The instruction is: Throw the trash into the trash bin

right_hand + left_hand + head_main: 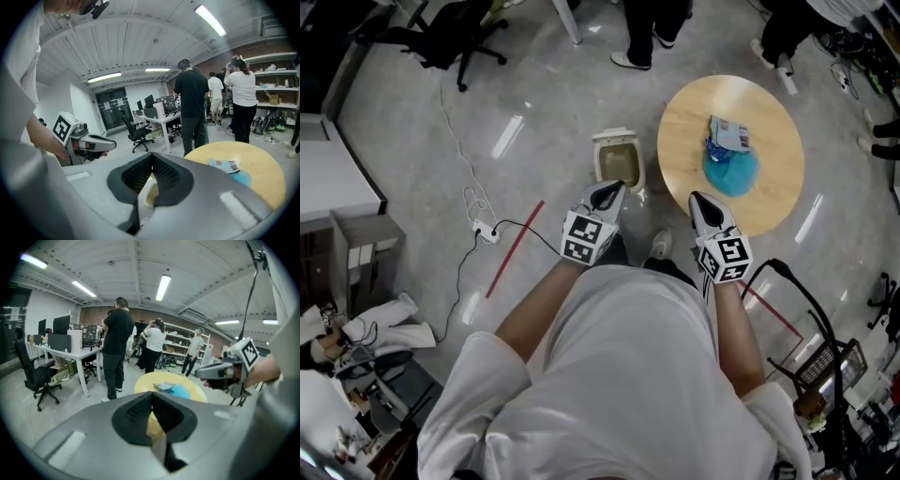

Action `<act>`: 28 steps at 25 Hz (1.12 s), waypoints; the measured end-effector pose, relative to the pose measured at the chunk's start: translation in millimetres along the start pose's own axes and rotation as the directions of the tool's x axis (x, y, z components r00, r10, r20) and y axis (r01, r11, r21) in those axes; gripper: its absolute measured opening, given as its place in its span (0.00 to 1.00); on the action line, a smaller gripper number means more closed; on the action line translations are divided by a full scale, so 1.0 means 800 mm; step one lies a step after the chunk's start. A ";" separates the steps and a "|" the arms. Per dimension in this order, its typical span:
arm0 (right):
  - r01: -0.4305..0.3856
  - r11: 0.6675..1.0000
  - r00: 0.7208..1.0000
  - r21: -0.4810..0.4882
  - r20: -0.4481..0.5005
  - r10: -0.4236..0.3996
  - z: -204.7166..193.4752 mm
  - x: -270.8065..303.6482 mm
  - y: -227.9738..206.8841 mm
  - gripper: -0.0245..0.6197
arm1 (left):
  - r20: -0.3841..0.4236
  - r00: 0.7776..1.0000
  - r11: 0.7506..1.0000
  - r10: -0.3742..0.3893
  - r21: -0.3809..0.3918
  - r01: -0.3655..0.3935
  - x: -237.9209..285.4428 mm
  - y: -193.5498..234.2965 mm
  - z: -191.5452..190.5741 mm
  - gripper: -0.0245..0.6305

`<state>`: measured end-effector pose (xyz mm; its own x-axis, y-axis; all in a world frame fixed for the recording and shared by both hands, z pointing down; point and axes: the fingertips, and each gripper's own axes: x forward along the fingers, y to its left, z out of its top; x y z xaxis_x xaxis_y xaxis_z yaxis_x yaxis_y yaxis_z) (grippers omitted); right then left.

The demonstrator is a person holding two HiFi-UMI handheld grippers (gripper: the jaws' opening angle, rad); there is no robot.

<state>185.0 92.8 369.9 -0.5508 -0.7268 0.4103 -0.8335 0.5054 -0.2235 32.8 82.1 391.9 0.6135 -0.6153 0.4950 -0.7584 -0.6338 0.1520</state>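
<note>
Though not yet begun, looks like a plain pick-and-drop. Round wooden surface (769, 202) ahead and to the right, largest thing in play; cream open-topped trash bin (617, 161) on the floor just beside its left edge. Trash lying on the surface, past its middle: crumpled blue bag (731, 173) with a printed packet (729, 133) touching its far side. Pile's long axis running away from the person, roughly along the line the right gripper (698, 199) points. Right gripper poised over the near rim of the surface, trash straight ahead of it, so judged the nearer hand. Left gripper (609, 190) over the floor just short of the bin, trash well off to its right. Both pairs of fingers clenched tip to tip, grasping nothing. Must spread the right fingers before reaching forward.
</note>
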 end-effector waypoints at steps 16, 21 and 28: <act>0.205 0.976 0.979 0.080 0.006 -0.206 -0.003 0.014 -0.018 0.07 | -0.081 0.971 0.957 -0.227 0.166 0.237 0.045 0.021 0.019 0.04; 0.243 0.966 0.970 0.091 0.006 -0.244 -0.005 0.013 -0.032 0.07 | -0.090 0.961 0.944 -0.262 0.182 0.275 0.066 0.017 0.028 0.04; 0.224 0.970 0.974 0.096 -0.002 -0.225 -0.015 0.005 -0.073 0.07 | -0.083 0.965 0.951 -0.250 0.167 0.261 0.100 -0.014 0.039 0.04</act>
<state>232.4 65.9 395.3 -0.3492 -0.8208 0.4521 -0.9360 0.2828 -0.2094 97.5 25.0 403.1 0.7633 -0.3964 0.5102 -0.5244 -0.8413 0.1309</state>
